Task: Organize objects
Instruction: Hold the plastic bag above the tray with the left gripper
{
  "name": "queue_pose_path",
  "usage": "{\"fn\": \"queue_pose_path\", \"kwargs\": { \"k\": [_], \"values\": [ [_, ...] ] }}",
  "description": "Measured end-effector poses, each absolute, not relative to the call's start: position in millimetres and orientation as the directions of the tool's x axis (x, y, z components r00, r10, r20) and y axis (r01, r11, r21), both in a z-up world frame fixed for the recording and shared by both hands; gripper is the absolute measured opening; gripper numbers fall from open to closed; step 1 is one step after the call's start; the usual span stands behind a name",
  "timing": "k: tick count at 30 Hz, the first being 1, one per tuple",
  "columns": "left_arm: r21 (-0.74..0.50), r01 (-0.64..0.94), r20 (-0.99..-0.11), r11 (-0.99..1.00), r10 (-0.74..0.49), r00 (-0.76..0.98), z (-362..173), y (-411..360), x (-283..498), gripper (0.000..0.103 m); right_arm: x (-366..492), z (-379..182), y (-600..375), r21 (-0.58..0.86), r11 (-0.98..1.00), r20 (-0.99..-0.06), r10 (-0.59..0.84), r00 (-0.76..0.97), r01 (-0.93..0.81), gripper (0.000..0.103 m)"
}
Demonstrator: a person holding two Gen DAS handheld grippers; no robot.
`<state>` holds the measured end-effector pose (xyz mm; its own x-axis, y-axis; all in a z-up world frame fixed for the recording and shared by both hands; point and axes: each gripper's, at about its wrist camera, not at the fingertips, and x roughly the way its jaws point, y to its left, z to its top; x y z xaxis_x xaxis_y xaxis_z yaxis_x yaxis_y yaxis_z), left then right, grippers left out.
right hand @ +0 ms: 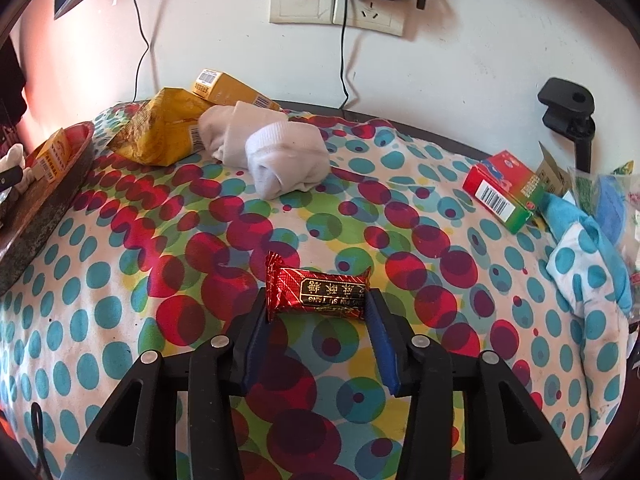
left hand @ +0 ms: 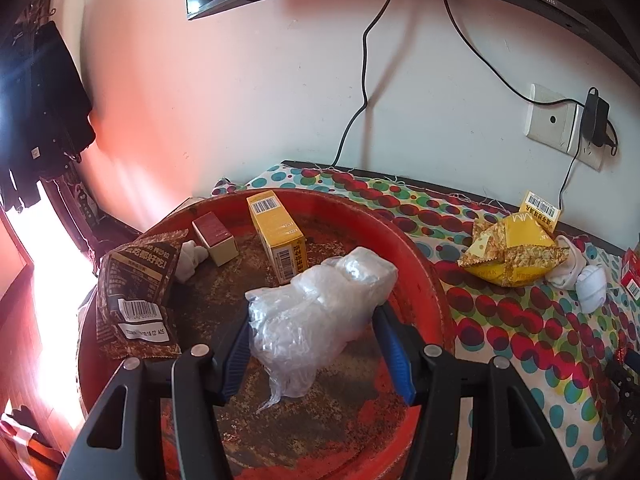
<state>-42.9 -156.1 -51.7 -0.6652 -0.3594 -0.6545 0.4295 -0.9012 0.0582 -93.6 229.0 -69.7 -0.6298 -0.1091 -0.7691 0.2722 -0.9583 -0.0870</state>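
A crumpled clear plastic bag (left hand: 316, 312) hangs over the worn red round tray (left hand: 424, 280), and my left gripper (left hand: 313, 311) is shut on it, blue pads against both of its sides. Inside the tray stand a yellow box (left hand: 278, 236), a small maroon and cream box (left hand: 216, 238), a brown snack packet (left hand: 136, 292) and a small white figure (left hand: 190, 260). A red foil candy (right hand: 318, 294) lies on the dotted cloth (right hand: 120, 280). My right gripper (right hand: 318, 297) is shut on it, one finger at each end.
On the cloth lie a crumpled yellow packet (right hand: 160, 132), a yellow box (right hand: 228, 88), rolled white socks (right hand: 280, 156) and a red and green box (right hand: 506, 186). A blue dotted fabric heap (right hand: 588, 264) lies at the right. Cables and a wall socket (right hand: 336, 0) hang behind.
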Motion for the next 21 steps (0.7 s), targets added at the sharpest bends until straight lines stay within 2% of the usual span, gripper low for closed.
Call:
{"fn": "queue_pose_path", "kwargs": {
  "k": [21],
  "values": [
    [0.012,0.511,-0.651,-0.860,-0.394,-0.648,-48.4,-182.5,-36.5,0.059,-88.8,-59.4,235.0,-0.141,-0.963,-0.718,-0.061,-0.693,0.230,0.043]
  ]
}}
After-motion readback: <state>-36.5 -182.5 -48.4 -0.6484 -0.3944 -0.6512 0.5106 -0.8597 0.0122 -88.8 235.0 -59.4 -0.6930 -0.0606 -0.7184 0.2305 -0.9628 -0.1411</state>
